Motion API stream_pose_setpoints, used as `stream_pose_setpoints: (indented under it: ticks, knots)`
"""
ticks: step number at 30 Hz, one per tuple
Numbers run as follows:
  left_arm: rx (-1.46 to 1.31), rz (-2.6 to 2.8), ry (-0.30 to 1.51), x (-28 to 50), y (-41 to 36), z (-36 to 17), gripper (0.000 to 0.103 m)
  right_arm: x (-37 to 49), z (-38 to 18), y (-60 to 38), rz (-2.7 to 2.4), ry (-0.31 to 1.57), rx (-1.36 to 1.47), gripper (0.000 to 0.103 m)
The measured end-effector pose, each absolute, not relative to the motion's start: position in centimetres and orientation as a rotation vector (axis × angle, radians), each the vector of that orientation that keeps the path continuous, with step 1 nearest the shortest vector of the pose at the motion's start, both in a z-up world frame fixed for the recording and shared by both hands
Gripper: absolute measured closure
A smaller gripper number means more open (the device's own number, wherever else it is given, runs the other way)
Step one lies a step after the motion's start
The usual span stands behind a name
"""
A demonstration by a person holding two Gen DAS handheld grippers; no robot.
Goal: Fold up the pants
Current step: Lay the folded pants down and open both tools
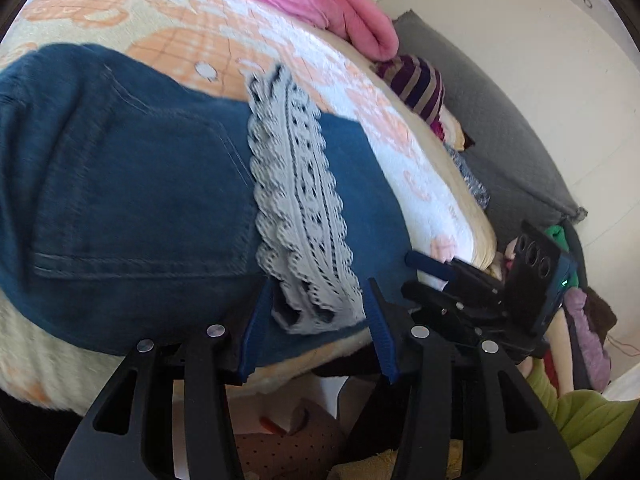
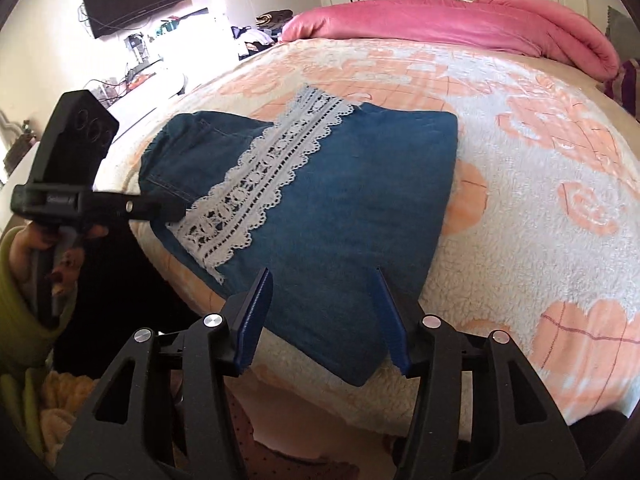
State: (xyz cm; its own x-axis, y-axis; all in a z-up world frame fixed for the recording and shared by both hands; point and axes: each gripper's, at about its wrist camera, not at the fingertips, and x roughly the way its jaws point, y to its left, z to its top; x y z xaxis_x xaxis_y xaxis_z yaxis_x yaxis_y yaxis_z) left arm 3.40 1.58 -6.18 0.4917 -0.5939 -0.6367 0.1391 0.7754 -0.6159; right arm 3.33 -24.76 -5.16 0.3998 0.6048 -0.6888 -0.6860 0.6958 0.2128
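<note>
Folded blue pants on the bed, both hand-held grippers spread open.

Low in the left wrist view, the left hand-held gripper (image 1: 318, 294) gapes around the lace strip (image 1: 296, 200); the right hand-held gripper (image 2: 324, 300) hangs open over the pants (image 2: 344, 208) at the frame's centre. Beyond lies the peach-patterned bed (image 2: 520, 184), with a pink duvet (image 2: 440, 28) along the top.

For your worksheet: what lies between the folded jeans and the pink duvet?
Only bare blanket separates the jeans from the pink duvet, shown in the right wrist view.
</note>
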Motion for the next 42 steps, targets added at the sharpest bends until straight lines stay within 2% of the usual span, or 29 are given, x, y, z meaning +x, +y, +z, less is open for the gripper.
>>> stream_pose_setpoints:
  ticks: [2,3,4,10,15,19,21,26,29,34,38,42]
  knots:
    - [-0.506,-0.452,0.977,3.6,0.7,-6.7,0.063,3.2,-5.2,-24.6,0.812,0.813,-0.132,0.051]
    - [-0.482,-0.44,0.969,3.7,0.4,-6.7,0.088,3.2,-5.4,-24.4,0.81,0.814,-0.146,0.049]
    - [-0.433,-0.419,0.963,3.6,0.0,-6.7,0.091,3.1,-5.8,-24.2,0.805,0.822,-0.168,0.048]
    - [-0.271,-0.409,0.968,2.3,-1.9,-5.9,0.091,3.1,-6.4,-24.3,0.816,0.832,-0.183,0.044]
    - [-0.314,-0.385,0.964,2.7,-0.7,-6.2,0.082,2.8,-6.1,-24.1,0.822,0.822,-0.195,0.04]
    - [-0.228,-0.342,0.892,1.5,-0.7,-4.2,0.067,2.6,-4.6,-24.9,0.809,0.744,-0.13,0.038]
    - [-0.188,-0.318,0.874,1.5,-1.0,-3.7,0.063,2.6,-4.3,-25.0,0.808,0.724,-0.116,0.037]
    - [-0.177,-0.31,0.884,1.8,-1.3,-3.9,0.062,2.8,-5.6,-24.1,0.775,0.774,-0.173,0.036]
    - [-0.173,-0.296,0.901,2.0,-1.6,-4.3,0.054,3.2,-6.5,-24.0,0.763,0.813,-0.174,0.034]
    - [-0.191,-0.285,0.925,2.2,-1.4,-5.1,0.052,3.0,-6.8,-23.6,0.769,0.808,-0.2,0.026]
    - [-0.195,-0.284,0.902,2.0,-1.2,-4.5,0.046,2.9,-5.7,-24.4,0.787,0.781,-0.134,0.025]
    - [-0.203,-0.27,0.874,1.4,-0.3,-3.5,0.045,3.0,-4.2,-25.7,0.775,0.739,-0.052,0.019]
